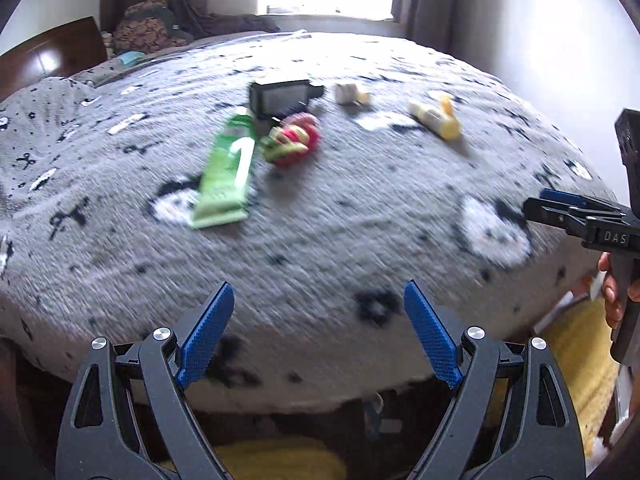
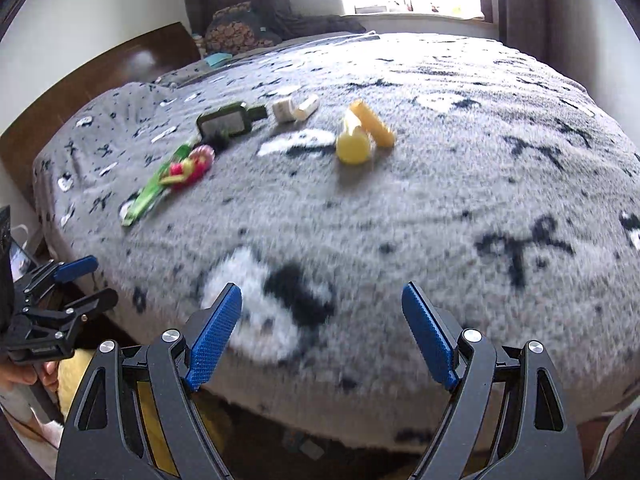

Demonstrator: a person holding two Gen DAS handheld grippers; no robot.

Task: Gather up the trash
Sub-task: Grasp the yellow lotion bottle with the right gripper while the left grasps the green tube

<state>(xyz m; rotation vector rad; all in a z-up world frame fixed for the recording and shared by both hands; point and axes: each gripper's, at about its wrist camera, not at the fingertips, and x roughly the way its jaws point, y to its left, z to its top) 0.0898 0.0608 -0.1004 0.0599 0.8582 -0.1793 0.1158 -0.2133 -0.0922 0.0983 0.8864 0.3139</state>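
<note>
Bed: grey patterned blanket [image 1: 320, 208] under a far window.
Trash: green packet [image 1: 226, 172], red wrapper [image 1: 292, 140], yellow bottle [image 2: 354, 146], mid-bed.
Left gripper [image 1: 319, 300]: released, empty.
Right gripper [image 2: 322, 302]: released, empty.

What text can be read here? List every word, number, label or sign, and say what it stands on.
"DAS" – white letters on the black body of the right gripper, seen from the left wrist camera.
"1" – large white numeral on the flat green wrapper lying on the grey patterned blanket.
Black rectangular box with a pale front: any print is too blurred to read.
Small white box and yellow plastic bottles: no legible text.
</note>
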